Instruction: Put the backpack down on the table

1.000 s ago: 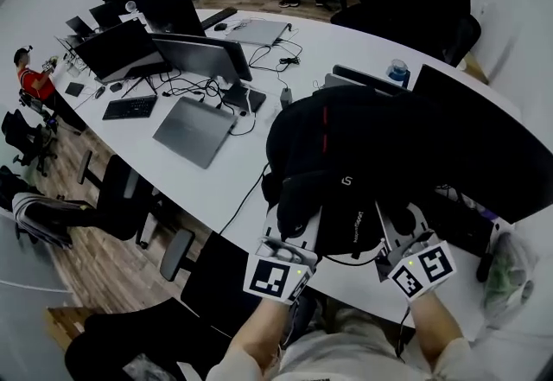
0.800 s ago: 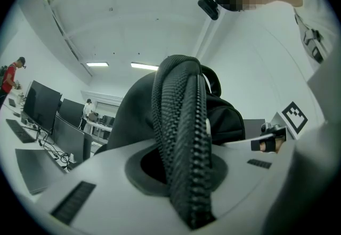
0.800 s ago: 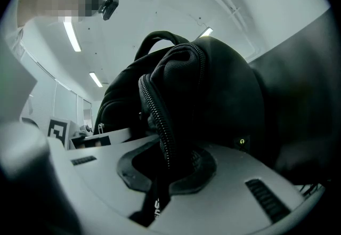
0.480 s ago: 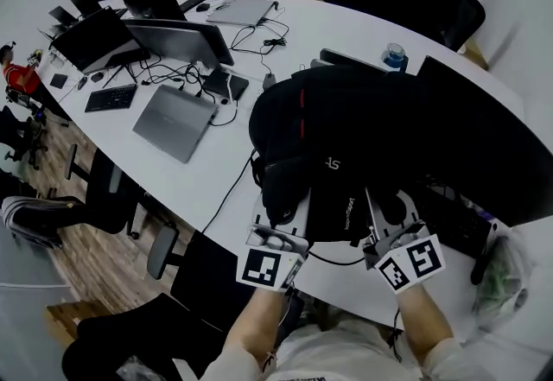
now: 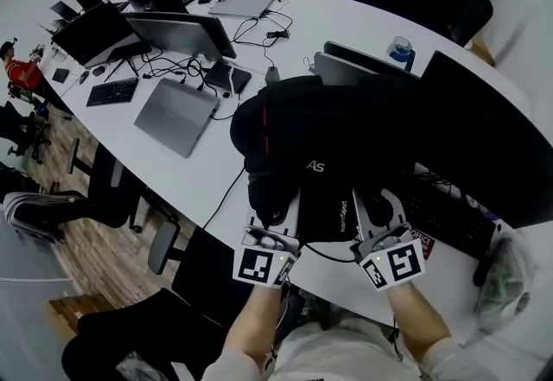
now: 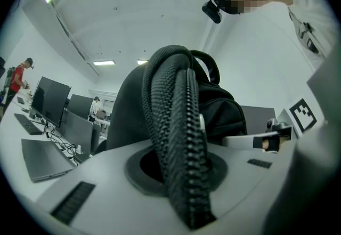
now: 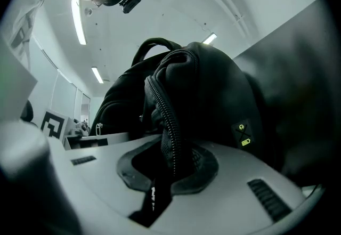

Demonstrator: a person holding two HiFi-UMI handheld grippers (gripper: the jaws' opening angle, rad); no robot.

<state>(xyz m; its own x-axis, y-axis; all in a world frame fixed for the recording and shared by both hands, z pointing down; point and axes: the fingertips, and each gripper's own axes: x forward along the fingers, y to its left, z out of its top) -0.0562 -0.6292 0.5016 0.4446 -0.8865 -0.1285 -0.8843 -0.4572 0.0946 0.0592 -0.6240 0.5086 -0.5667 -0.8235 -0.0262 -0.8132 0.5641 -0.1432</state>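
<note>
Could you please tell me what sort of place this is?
Most likely a shared open-plan office: a long white table carries several monitors, a closed laptop and a keyboard, with office chairs drawn up alongside it.

We saw the backpack (image 5: 346,133), black and bulky, with a red stripe on the side toward our left and small white lettering on its near face. It sat bunched over the near edge of the long white table (image 5: 200,174). A chunky black zip ran up its closest folds on both sides. We could not tell whether its base touched the tabletop.
</note>
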